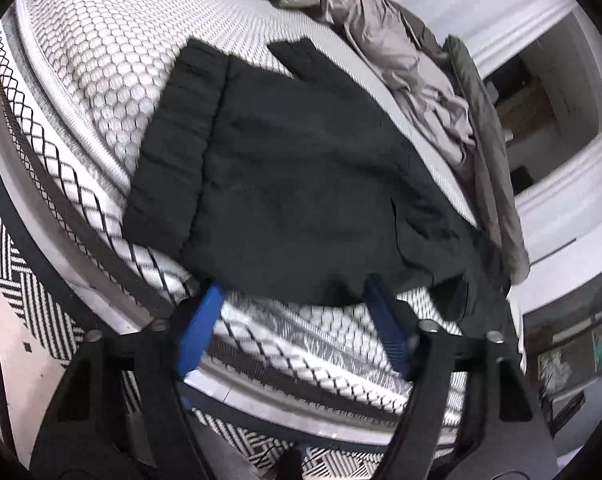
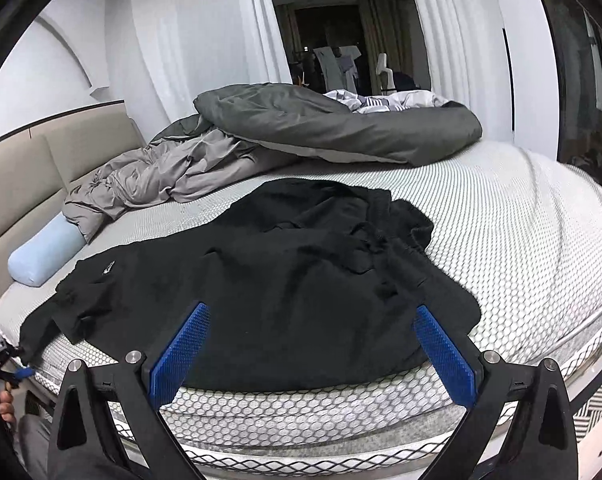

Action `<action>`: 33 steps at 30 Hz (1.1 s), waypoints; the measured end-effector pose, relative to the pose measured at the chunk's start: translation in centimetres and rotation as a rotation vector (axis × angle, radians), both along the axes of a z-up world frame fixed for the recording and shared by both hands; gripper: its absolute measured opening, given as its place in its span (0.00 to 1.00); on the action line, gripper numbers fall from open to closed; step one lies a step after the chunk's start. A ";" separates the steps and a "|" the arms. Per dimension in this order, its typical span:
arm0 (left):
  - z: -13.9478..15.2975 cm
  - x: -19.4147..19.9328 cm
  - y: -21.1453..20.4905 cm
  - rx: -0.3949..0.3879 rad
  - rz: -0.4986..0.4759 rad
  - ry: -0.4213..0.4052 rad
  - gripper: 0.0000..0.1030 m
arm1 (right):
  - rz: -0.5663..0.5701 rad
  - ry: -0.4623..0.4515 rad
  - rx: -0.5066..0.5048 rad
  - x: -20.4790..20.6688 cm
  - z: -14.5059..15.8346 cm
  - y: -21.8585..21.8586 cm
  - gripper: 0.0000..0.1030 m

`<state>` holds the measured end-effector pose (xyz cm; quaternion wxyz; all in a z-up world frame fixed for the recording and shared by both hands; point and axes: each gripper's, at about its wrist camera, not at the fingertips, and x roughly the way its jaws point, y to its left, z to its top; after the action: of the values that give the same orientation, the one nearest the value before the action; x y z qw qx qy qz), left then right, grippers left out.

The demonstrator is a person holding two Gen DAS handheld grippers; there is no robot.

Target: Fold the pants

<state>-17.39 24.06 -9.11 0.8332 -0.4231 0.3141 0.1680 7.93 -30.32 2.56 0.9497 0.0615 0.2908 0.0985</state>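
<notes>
Black pants (image 1: 293,184) lie spread on the white honeycomb mattress (image 1: 113,52), reaching its near edge. In the right wrist view the pants (image 2: 269,288) lie rumpled, bunched toward the far right. My left gripper (image 1: 293,292) is open, its blue pads at the pants' near edge, over the mattress side. My right gripper (image 2: 313,316) is open and empty, its blue pads just above the pants' near part. The left gripper also shows at the far left of the right wrist view (image 2: 5,364), by a corner of the pants.
A crumpled grey duvet (image 2: 341,128) and lighter grey sheet (image 2: 161,176) lie on the far half of the bed. A light blue bolster (image 2: 45,256) lies by the beige headboard (image 2: 29,168). A black-and-white patterned rug (image 1: 25,288) covers the floor.
</notes>
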 end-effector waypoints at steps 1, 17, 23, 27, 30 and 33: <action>0.3 -0.1 0.2 0.031 0.013 -0.005 0.63 | -0.001 0.003 0.001 0.0 -0.1 0.1 1.00; 3.6 4.0 5.8 0.211 0.104 -0.032 0.02 | -0.106 0.079 0.106 -0.4 -3.2 -5.3 1.00; 4.4 3.8 10.3 0.208 0.145 -0.029 0.02 | -0.123 0.137 0.258 -0.4 -4.4 -10.2 1.00; 4.5 4.5 10.3 0.248 0.131 0.012 0.02 | -0.098 0.207 0.417 2.8 -5.9 -12.1 1.00; 4.5 4.5 9.5 0.272 0.121 0.039 0.02 | -0.082 0.249 0.533 5.8 -7.5 -13.1 0.85; 5.0 4.2 9.0 0.287 0.113 0.052 0.02 | -0.129 0.257 0.532 7.2 -7.8 -13.5 0.54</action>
<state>-13.16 33.11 -4.13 0.8658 -0.3120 0.2841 0.2688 15.12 -43.78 -5.28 0.8600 0.3386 0.3679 0.1023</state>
